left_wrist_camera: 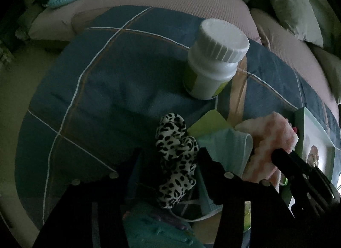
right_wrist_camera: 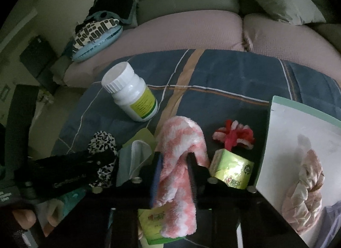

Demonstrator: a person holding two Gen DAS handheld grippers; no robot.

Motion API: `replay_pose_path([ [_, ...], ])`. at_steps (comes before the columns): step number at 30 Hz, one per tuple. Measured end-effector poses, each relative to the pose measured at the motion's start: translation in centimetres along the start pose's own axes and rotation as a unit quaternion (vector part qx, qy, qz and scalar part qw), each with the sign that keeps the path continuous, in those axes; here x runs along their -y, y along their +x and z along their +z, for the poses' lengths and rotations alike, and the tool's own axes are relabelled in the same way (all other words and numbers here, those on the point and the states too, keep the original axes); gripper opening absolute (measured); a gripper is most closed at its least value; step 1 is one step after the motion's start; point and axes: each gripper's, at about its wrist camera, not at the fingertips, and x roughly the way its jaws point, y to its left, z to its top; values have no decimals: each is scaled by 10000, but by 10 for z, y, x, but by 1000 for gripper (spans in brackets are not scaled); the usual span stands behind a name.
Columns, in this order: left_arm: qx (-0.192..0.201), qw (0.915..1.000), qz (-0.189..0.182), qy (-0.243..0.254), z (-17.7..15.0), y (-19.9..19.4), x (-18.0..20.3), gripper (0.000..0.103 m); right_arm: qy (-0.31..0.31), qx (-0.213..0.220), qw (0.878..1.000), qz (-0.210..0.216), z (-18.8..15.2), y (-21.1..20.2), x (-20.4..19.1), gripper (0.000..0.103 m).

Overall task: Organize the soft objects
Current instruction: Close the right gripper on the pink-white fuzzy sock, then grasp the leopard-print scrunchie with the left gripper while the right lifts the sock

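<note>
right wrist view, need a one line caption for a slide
Right claw shut on a pink-and-white fluffy sock on a blue plaid blanket, beside a white pill bottle.

The bottle (right_wrist_camera: 130,94) stands behind the sock (right_wrist_camera: 181,162), scrunchie (right_wrist_camera: 102,147) left.

Wide open blue checked blanket (left_wrist_camera: 102,90) to the left of the white pill bottle (left_wrist_camera: 213,60), nothing lying there. The near side is crowded: leopard-print scrunchie (left_wrist_camera: 174,154), a face mask (left_wrist_camera: 226,147) and a pink-and-white fuzzy sock (right_wrist_camera: 181,162) packed side by side. Right of the sock, a green tissue pack (right_wrist_camera: 232,173) and a red-and-pink chenille bow (right_wrist_camera: 232,137) fill the gap, walled off by a large white box (right_wrist_camera: 298,132).
</note>
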Motion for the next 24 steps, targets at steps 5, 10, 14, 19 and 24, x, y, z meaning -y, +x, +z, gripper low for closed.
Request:
replay_pose_path([
  [5, -61, 9999, -75, 55, 0, 4, 4, 40, 11, -10, 10000, -9, -1, 0, 0, 10],
  [10, -58, 9999, -131, 95, 1, 5, 6, 28, 4, 6, 10000, -4, -1, -2, 0, 8],
  [14, -46, 9998, -157, 123, 1, 5, 7, 22, 42, 15, 10000, 13, -1, -2, 1, 8],
  [19, -8, 9998, -195, 95, -2, 4, 4, 19, 72, 14, 10000, 28, -2, -4, 2, 8],
  [24, 14, 9998, -214, 45, -3, 3, 0, 18, 91, 12, 10000, 34, -1, -4, 3, 8],
])
